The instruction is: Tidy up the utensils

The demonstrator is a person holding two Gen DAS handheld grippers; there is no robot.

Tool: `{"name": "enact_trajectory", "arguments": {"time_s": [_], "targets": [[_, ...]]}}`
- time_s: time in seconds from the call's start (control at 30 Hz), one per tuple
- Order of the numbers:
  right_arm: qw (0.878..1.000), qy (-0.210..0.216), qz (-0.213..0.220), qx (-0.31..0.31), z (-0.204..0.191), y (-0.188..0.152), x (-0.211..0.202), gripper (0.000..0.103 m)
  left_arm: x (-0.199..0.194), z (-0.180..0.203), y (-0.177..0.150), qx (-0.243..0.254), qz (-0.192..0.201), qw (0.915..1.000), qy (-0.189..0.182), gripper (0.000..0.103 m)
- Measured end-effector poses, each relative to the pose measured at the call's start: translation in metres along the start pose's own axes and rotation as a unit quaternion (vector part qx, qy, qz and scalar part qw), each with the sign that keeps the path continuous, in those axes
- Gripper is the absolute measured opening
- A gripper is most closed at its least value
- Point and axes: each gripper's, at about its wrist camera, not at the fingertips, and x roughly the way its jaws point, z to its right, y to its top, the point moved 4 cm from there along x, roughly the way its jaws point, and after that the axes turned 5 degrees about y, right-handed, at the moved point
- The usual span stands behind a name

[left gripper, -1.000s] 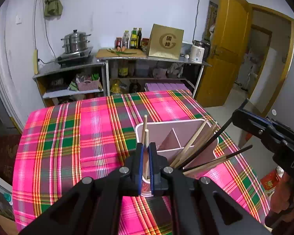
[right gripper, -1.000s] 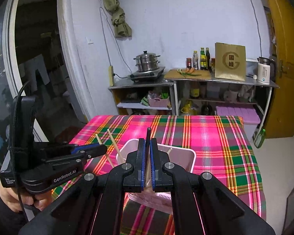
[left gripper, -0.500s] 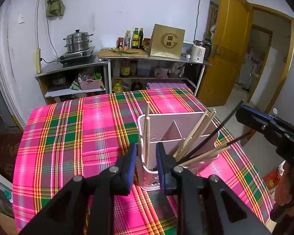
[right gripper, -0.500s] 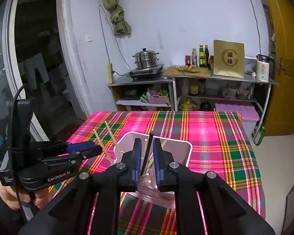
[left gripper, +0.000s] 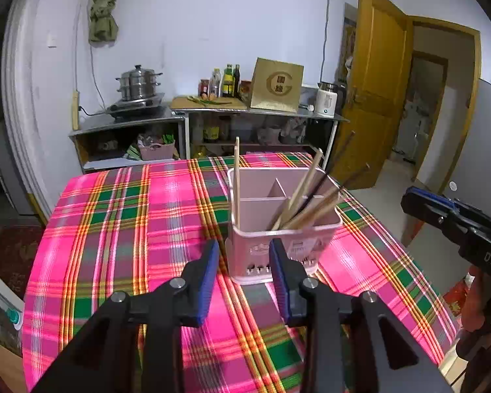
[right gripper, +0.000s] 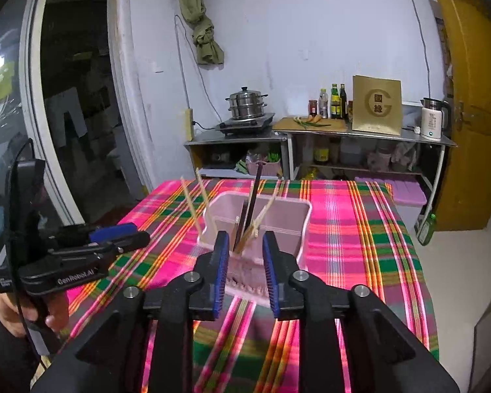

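Two tools (left gripper: 244, 255) (right gripper: 245, 245) just opening, empty, chopsticks (left gripper: 302, 196) in perhaps three-part holder (left gripper: 280, 252)

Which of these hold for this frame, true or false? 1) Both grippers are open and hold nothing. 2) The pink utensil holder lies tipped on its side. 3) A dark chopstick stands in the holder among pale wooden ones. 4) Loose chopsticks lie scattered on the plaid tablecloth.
1) True: the left gripper and right gripper have just been opening, with nothing between their jaws.
2) False: the pink utensil holder stands upright on the plaid tablecloth.
3) True: the dark chopstick stands among the pale wooden chopsticks.
4) False: every visible chopstick is in the holder.
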Motion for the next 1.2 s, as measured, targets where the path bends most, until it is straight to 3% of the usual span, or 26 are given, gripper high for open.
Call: {"name": "enact_trajectory", "arguments": {"time_s": [0.5,0.97,1.2], "targets": [[0.999,-0.03,0.018,-0.034,-0.035,-0.091,-0.058,0.034,-0.064,0.036,-0.096,0.008,0.045,0.9986,0.025,0.038],[0.998,-0.051,0.034,-0.018,-0.053,-0.147,-0.094,0.039,-0.106,0.04,-0.14,-0.01,0.08,0.9955,0.05,0.039],[0.997,-0.066,0.037,-0.021,-0.055,-0.163,-0.104,0.039,-0.114,0.044,-0.157,-0.015,0.085,0.9954,0.042,0.039]]}}
